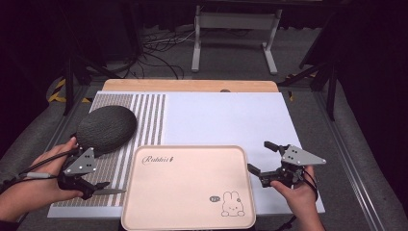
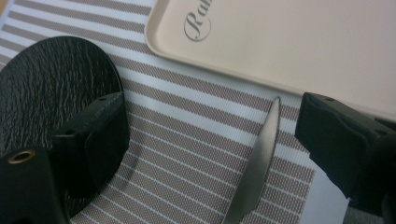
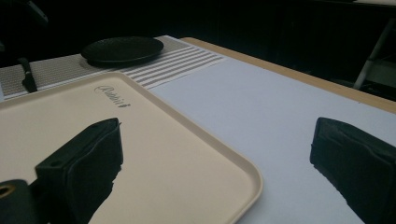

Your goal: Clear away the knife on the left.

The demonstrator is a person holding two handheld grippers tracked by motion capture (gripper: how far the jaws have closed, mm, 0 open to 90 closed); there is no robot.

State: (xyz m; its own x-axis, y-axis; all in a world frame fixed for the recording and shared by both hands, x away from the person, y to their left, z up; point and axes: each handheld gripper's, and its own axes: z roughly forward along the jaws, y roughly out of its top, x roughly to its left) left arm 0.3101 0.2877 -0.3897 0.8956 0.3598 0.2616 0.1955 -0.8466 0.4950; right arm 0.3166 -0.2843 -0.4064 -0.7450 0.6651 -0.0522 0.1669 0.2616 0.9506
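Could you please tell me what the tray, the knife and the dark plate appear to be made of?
Tray: likely plastic or melamine, a smooth matte beige with printed lettering and a rabbit.
Knife: looks like metal, given the grey blade with a soft sheen.
Plate: possibly stoneware or cast iron, being matte black with a rough, pebbled surface. I cannot say which.

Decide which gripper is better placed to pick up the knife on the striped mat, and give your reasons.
Left. The left gripper hovers at the knife, whose blade lies between its open jaws on the striped mat. The right gripper is across the tray, over the white sheet.
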